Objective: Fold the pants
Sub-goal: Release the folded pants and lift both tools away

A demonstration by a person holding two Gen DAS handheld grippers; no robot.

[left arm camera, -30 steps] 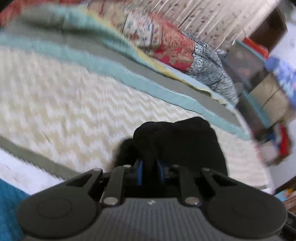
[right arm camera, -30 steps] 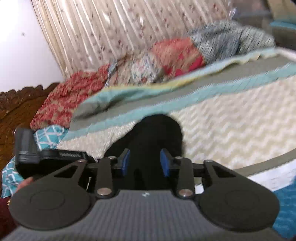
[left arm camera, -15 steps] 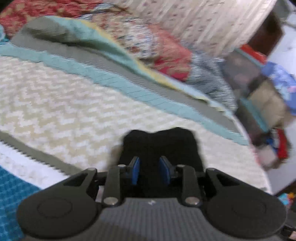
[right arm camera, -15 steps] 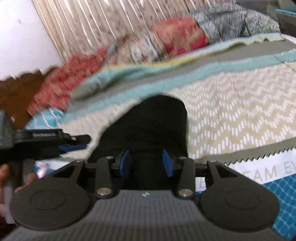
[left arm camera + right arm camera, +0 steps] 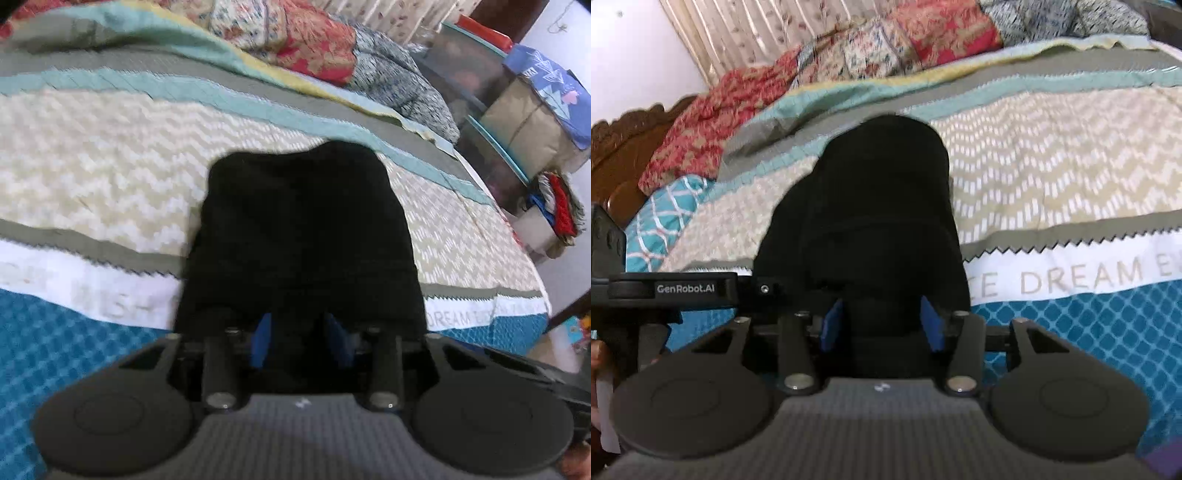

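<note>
The black fabric pants (image 5: 306, 236), folded into a compact oblong bundle, lie on the bed, across the cream chevron band and the white lettered band of the striped bedspread (image 5: 96, 155), with their near end reaching the blue diamond-patterned band. In the left wrist view the left tongs (image 5: 301, 341) sit at the near end of the bundle; their jaws are opening, the blue pads (image 5: 261, 339) stand apart with black cloth between them, and the pads do not appear to press on it. In the right wrist view the right tongs (image 5: 882, 325) sit likewise at the near edge of the same pants (image 5: 882, 206); their jaws are also opening, the blue pads (image 5: 832, 325) stand either side of a raised fold of cloth, with a gap visible at the pad faces. The far end of the bundle is rounded and lies short of the teal and grey stripes. A red floral quilt (image 5: 713, 122) and a grey-and-white patterned blanket (image 5: 399, 85) are heaped along the far side of the bed, before a pale pleated curtain (image 5: 746, 37). A carved brown wooden headboard (image 5: 624, 147) shows at the left of the right wrist view. The body of the left device, marked "GenRobot.AI" (image 5: 683, 290), crosses that view's left edge. Both views are slightly blurred.
</note>
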